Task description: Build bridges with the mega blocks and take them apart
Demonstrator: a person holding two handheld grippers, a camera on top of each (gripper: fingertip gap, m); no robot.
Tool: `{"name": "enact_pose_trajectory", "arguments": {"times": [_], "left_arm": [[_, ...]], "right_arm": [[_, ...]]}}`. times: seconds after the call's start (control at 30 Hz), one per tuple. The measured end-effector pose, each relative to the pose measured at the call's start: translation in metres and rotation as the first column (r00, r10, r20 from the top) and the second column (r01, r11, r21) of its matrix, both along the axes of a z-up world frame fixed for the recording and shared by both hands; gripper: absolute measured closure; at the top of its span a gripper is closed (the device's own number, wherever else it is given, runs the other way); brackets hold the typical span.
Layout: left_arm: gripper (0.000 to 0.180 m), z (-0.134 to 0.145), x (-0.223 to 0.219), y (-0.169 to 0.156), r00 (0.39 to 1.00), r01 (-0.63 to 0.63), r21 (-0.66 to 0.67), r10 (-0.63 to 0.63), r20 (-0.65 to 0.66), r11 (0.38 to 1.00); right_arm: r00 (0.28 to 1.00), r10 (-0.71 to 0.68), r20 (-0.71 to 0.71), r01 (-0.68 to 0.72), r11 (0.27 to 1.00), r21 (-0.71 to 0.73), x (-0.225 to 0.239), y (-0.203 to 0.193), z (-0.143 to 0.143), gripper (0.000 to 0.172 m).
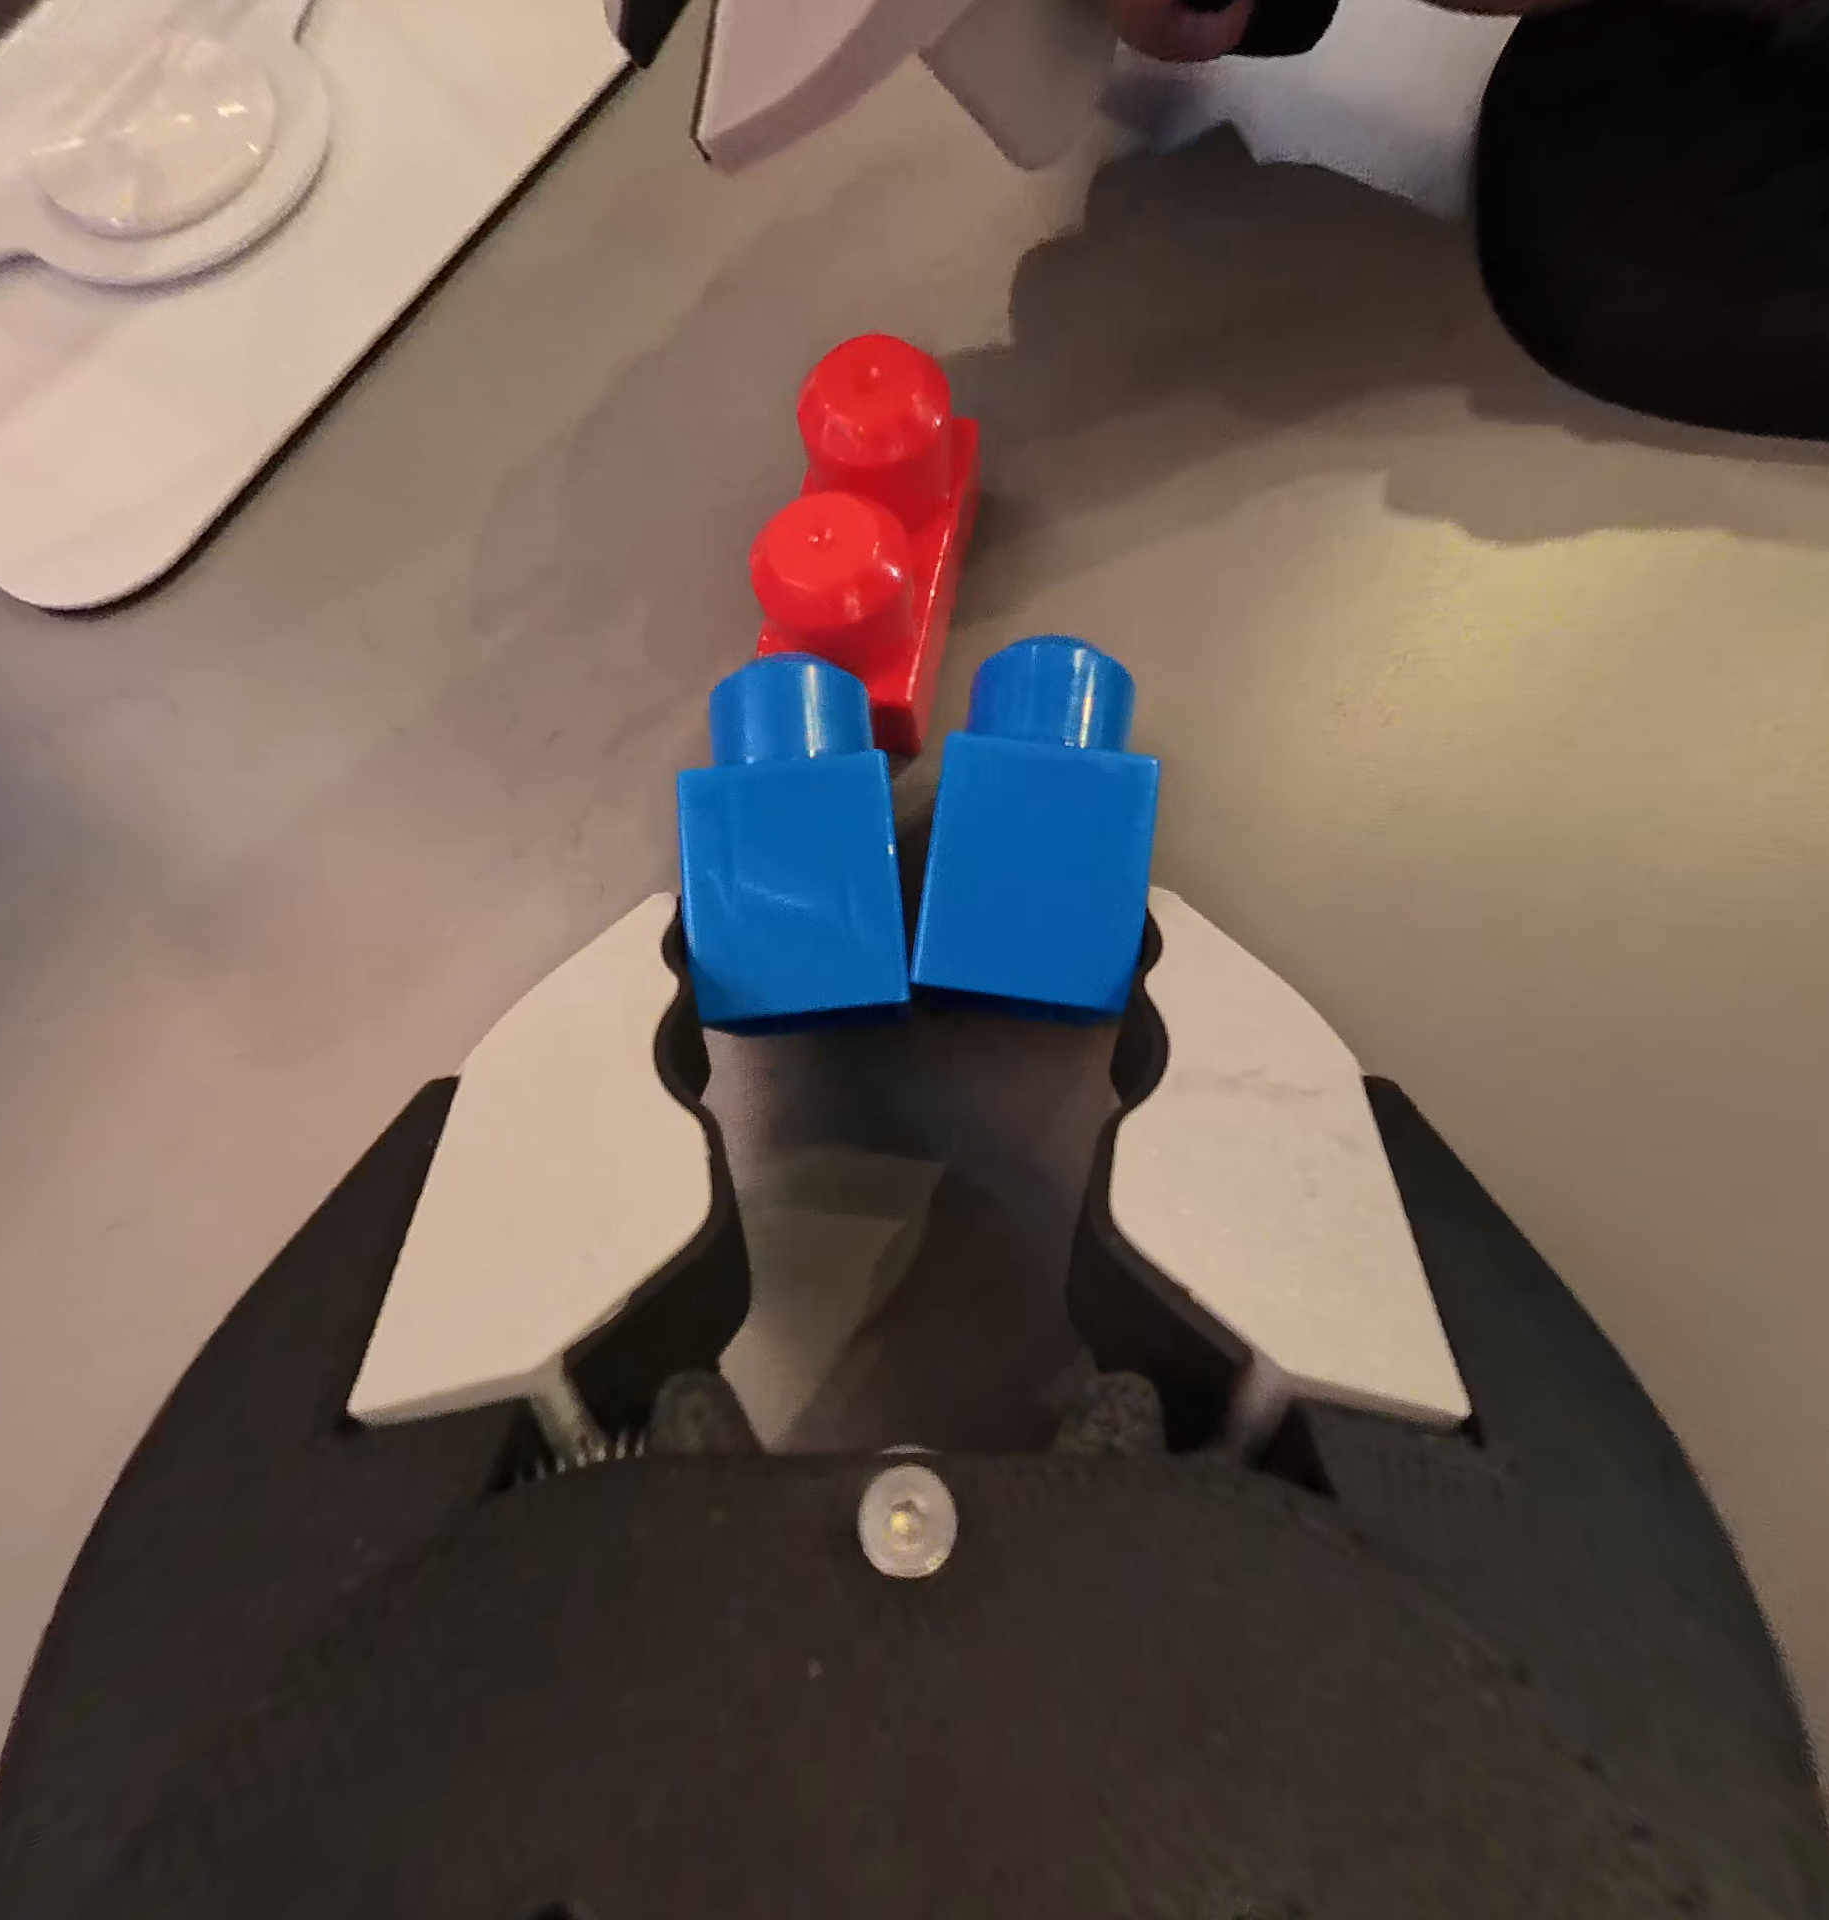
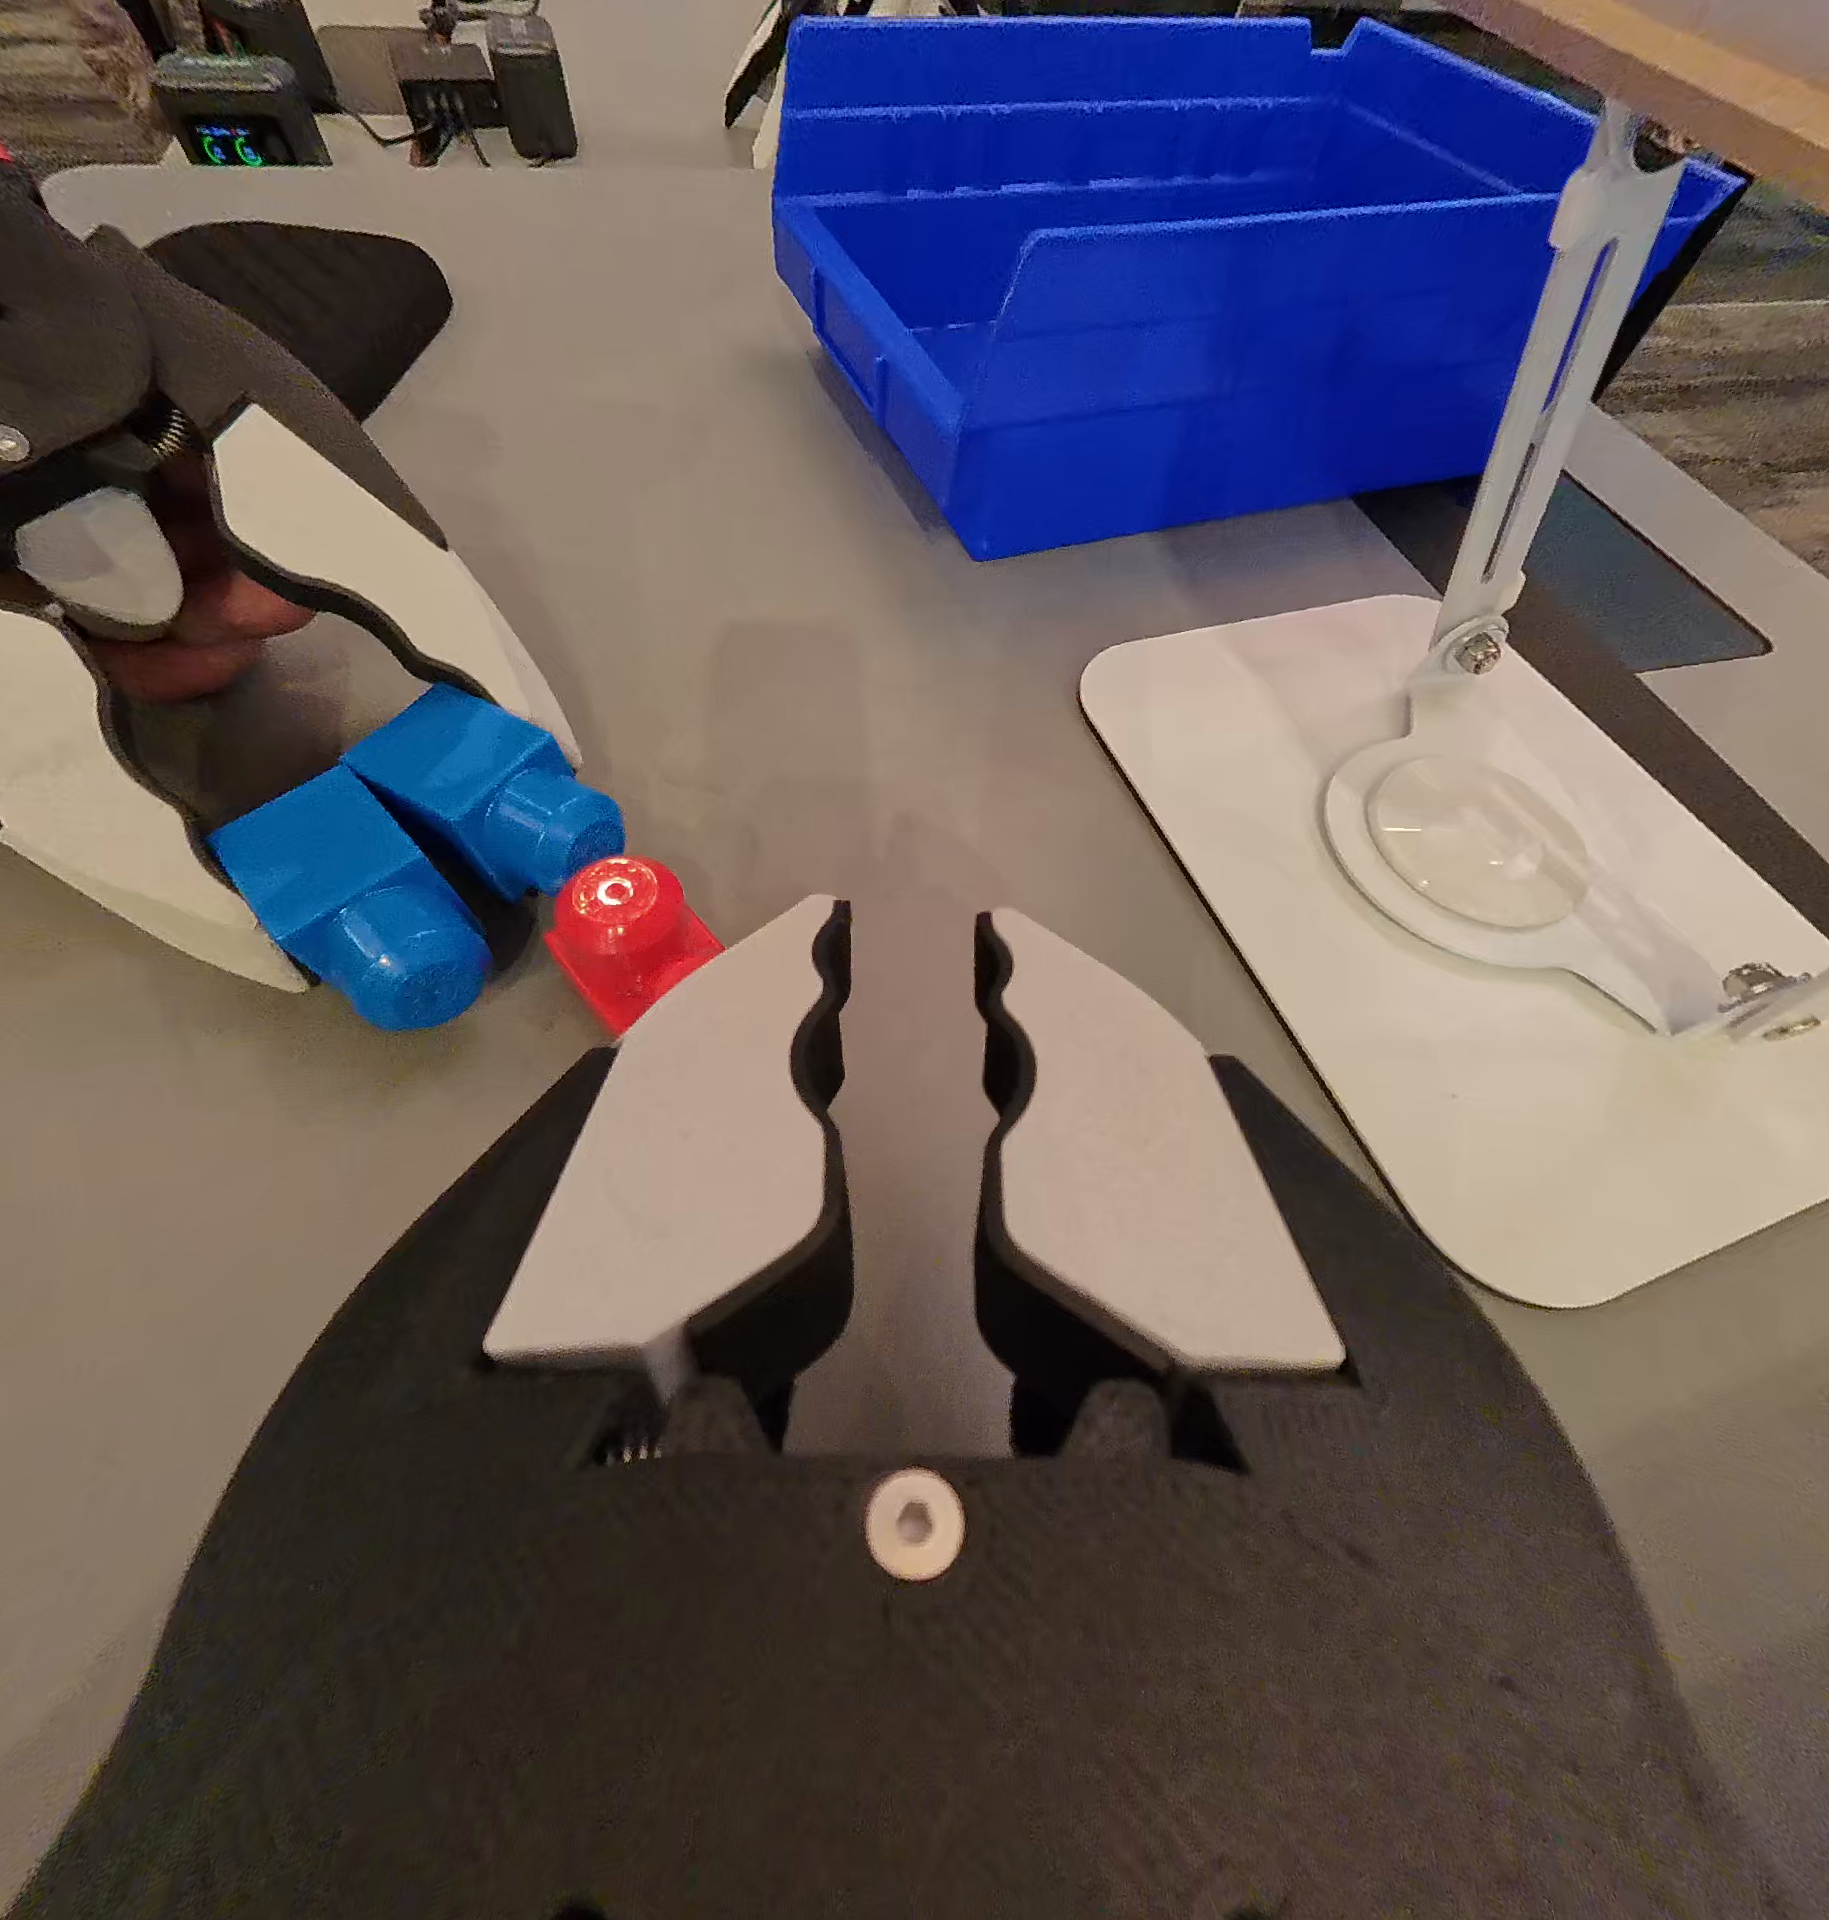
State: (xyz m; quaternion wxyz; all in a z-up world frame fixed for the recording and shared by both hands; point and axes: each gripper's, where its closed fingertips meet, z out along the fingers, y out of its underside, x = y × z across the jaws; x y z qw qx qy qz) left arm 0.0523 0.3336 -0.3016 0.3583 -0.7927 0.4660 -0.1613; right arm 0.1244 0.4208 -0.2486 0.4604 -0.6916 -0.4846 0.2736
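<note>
Left gripper [image 1: 915, 940] clamps two blue blocks [image 1: 915, 883] side by side between its fingers, studs pointing forward, each outer face against a pad. Just ahead of the fingertips a red two-stud block [image 1: 874, 540] lies on the grey table [image 1: 1409, 831]. Farther ahead, the other gripper's white fingers [image 1: 775, 94] show, blurred.

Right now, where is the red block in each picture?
Left wrist view: the red block lies on the grey table, centre, just beyond the two blue blocks pinched side by side in the left gripper.
Right wrist view: left of centre, half hidden behind the right gripper's left finger.
Shared landmark: the blue blocks, right beside the red one in both.
</note>
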Motion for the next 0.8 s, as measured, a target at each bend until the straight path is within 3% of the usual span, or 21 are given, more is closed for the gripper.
{"name": "enact_pose_trajectory", "arguments": {"times": [0.2,0.3,0.4,0.5,0.57,0.67,0.8], "left_arm": [[0.104,0.011,-0.007,0.011,0.999,-0.031,0.096,0.029,0.017,0.995],[0.104,0.021,-0.009,0.018,0.999,-0.033,0.15,0.028,0.035,0.988],[0.104,0.027,-0.014,0.025,0.999,-0.032,0.187,0.025,0.037,0.982],[0.104,0.036,-0.015,0.027,0.998,-0.013,0.232,-0.001,0.06,0.973],[0.104,0.035,-0.017,0.029,0.998,-0.017,0.237,0.004,0.056,0.971],[0.104,0.036,-0.017,0.031,0.998,-0.018,0.263,0.001,0.065,0.965],[0.104,0.039,-0.018,0.033,0.997,-0.03,0.299,0.006,0.082,0.954]], "right_arm": [[0.997,0.036,-0.073,-0.036,0.999,-0.005,-0.003,-0.006,0.015,0.143],[0.991,0.112,-0.073,-0.114,0.993,-0.013,-0.006,-0.018,0.026,0.128],[0.962,0.237,0.135,-0.235,0.971,-0.032,-0.011,-0.034,0.012,0.125],[0.853,0.335,0.4,-0.343,0.938,-0.055,-0.012,-0.042,-0.02,0.121],[0.779,0.373,0.504,-0.39,0.918,-0.075,-0.017,-0.043,-0.038,0.126],[0.726,0.42,0.544,-0.445,0.891,-0.095,-0.03,-0.046,-0.052,0.135],[0.757,0.42,0.501,-0.408,0.902,-0.141,-0.04,-0.043,-0.053,0.137]]}}
